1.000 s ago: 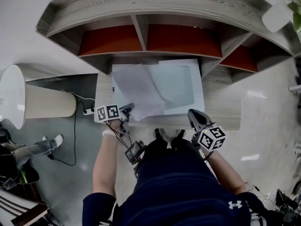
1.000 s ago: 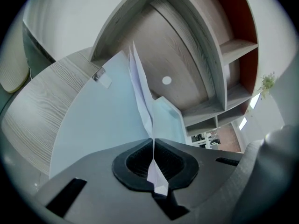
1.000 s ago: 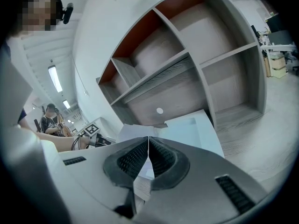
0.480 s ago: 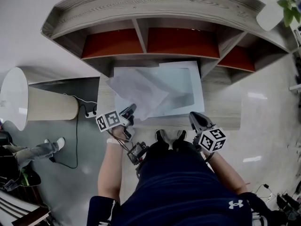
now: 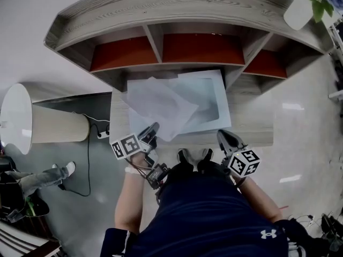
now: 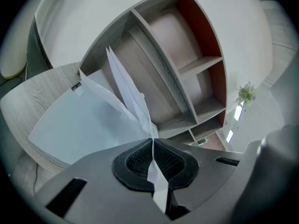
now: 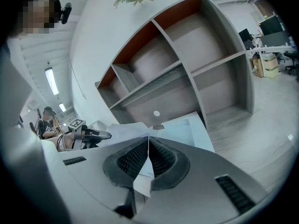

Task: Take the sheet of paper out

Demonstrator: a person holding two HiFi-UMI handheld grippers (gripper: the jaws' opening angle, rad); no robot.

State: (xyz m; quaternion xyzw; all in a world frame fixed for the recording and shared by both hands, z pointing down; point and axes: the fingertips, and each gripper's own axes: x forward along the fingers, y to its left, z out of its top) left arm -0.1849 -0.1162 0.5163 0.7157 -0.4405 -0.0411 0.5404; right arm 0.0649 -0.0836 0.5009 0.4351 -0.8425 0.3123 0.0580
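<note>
A white sheet of paper [image 5: 159, 103] hangs lifted and bent over the desk, its near corner pinched in my left gripper [image 5: 154, 127], which is shut on it. In the left gripper view the sheet [image 6: 125, 84] rises on edge from the closed jaws [image 6: 153, 142]. Under it lies a white folder with a clear window [image 5: 210, 101], flat on the wooden desk [image 5: 252, 123]. My right gripper [image 5: 221, 134] is at the folder's near right corner. In the right gripper view its jaws [image 7: 148, 139] are shut on a white edge of the folder [image 7: 189, 129].
A curved shelf unit [image 5: 161, 8] with red-backed compartments stands behind the desk. A big lampshade [image 5: 32, 123] lies at the left, with a power strip and cable [image 5: 99, 128] on the floor. A potted plant [image 5: 316, 1] is at the top right. Another person's feet [image 5: 56, 171] show at the left.
My left gripper has risen with the sheet's corner in it. The sheet has come up and leftward, further out of the folder. The right gripper has hardly moved.
</note>
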